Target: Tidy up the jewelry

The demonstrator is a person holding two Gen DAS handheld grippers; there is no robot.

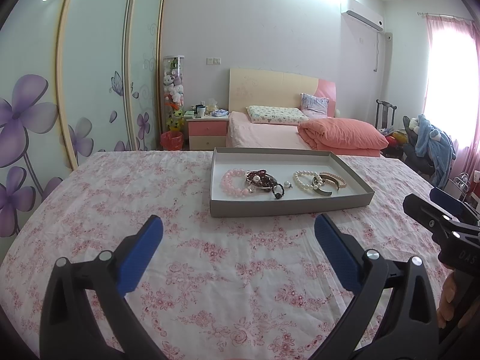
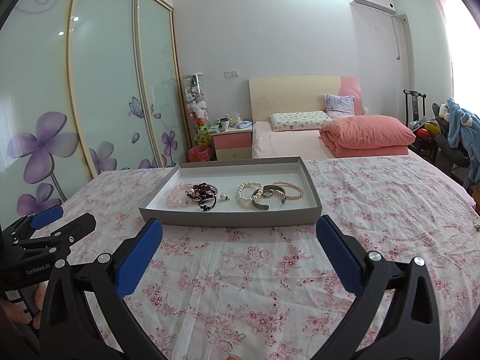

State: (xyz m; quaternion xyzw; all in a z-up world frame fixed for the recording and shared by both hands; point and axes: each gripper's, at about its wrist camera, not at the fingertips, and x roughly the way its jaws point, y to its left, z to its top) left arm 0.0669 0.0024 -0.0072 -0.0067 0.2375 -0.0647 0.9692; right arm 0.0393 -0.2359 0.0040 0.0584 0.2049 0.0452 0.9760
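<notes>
A grey shallow tray (image 1: 288, 205) (image 2: 228, 218) stands on the floral tablecloth. In it lie a pink bead bracelet (image 1: 232, 181) (image 2: 175, 196), a dark red bead bracelet (image 1: 261, 178) (image 2: 199, 193), a white pearl bracelet (image 1: 303, 180) (image 2: 247, 192), a metal cuff (image 1: 325, 187) (image 2: 264, 199) and a thin pink bracelet (image 2: 292, 190). My left gripper (image 1: 238, 234) is open and empty, in front of the tray. My right gripper (image 2: 240, 234) is open and empty, just before the tray's near wall. Each gripper shows at the edge of the other's view.
The table with the pink floral cloth (image 1: 210, 270) fills the foreground. A small dark item (image 2: 476, 226) lies at the cloth's far right edge. Behind are a bed (image 1: 270, 133), a nightstand (image 1: 207, 130), wardrobe doors (image 1: 90, 90) and a chair with clothes (image 1: 429, 141).
</notes>
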